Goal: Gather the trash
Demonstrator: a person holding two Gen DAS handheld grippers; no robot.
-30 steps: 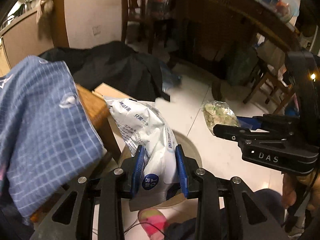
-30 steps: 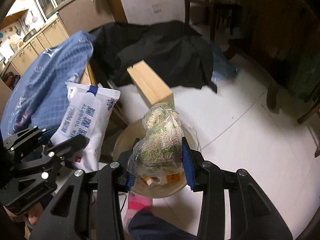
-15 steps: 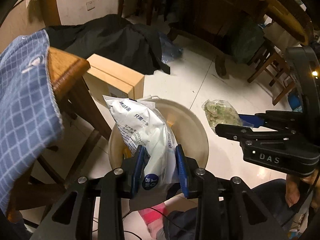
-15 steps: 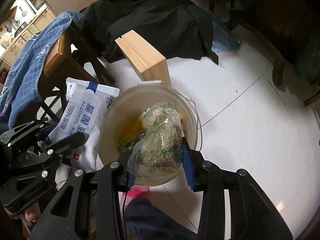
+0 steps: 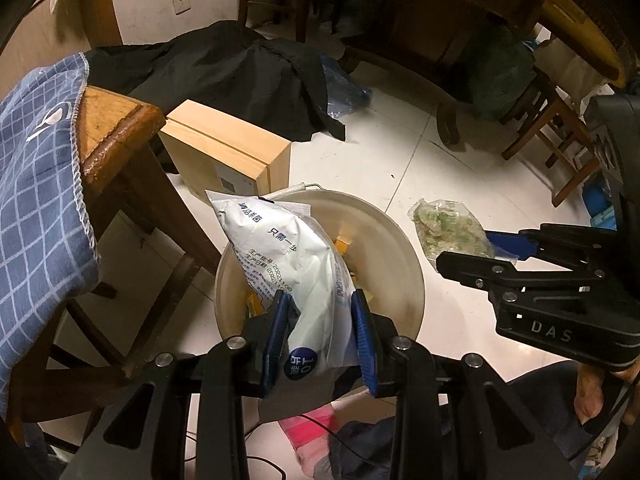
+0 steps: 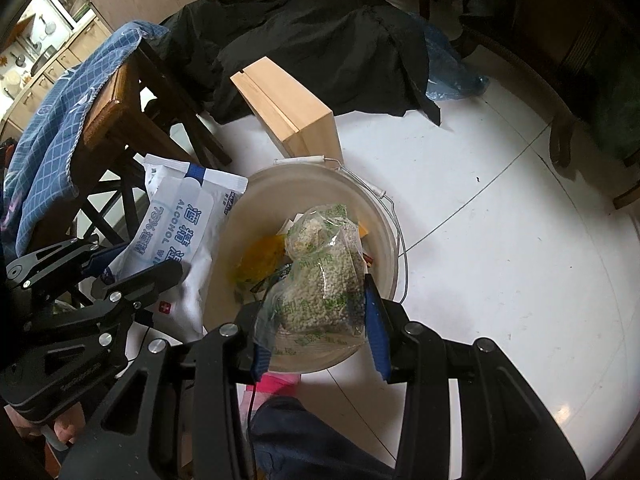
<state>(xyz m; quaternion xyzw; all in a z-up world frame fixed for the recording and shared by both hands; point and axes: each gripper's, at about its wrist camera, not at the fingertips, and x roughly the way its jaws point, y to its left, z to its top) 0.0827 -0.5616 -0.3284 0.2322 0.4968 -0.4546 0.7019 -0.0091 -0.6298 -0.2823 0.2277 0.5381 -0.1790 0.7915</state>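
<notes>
A cream bucket (image 5: 404,280) (image 6: 384,216) stands on the white floor with yellow and orange wrappers (image 6: 260,258) inside. My left gripper (image 5: 320,324) is shut on a white alcohol-wipes pack (image 5: 292,256) (image 6: 176,228), held above the bucket's left rim. My right gripper (image 6: 316,320) is shut on a clear bag of small pale pellets (image 6: 320,276) (image 5: 448,228), hanging over the bucket's mouth. Each gripper shows from the side in the other's view.
A cardboard box (image 5: 228,156) sits just behind the bucket. A wooden stool (image 5: 116,136) draped with a blue checked cloth (image 5: 36,184) stands at the left. Black cloth (image 6: 312,44) lies behind, and wooden furniture legs (image 5: 448,120) and a stool (image 5: 556,136) far right. A pink sock (image 5: 308,432) is below.
Both grippers have come down with their packs and tilted toward the floor, so the bucket now lies right under them. Grips are unchanged.
</notes>
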